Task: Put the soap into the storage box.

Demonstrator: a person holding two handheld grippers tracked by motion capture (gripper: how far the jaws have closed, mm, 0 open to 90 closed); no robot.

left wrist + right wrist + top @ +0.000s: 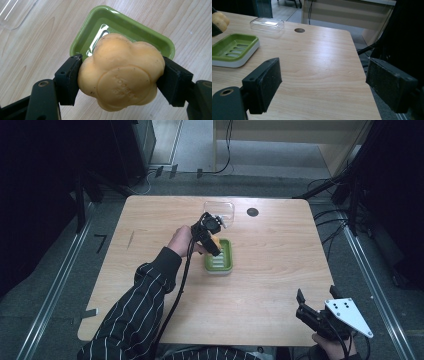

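A lumpy orange-yellow soap bar is clamped between the jaws of my left gripper, held in the air just above a green soap dish. From above, that left gripper hovers over the near-left part of the green dish at mid-table. The soap also peeks in at the far left of the right gripper view, above the dish. My right gripper rests near the table's front right corner, jaws wide apart with nothing between them.
A clear plastic lid lies behind the dish toward the table's far edge. A round cable hole sits to its right. The table edge runs close along the right gripper's side, with floor and cables beyond.
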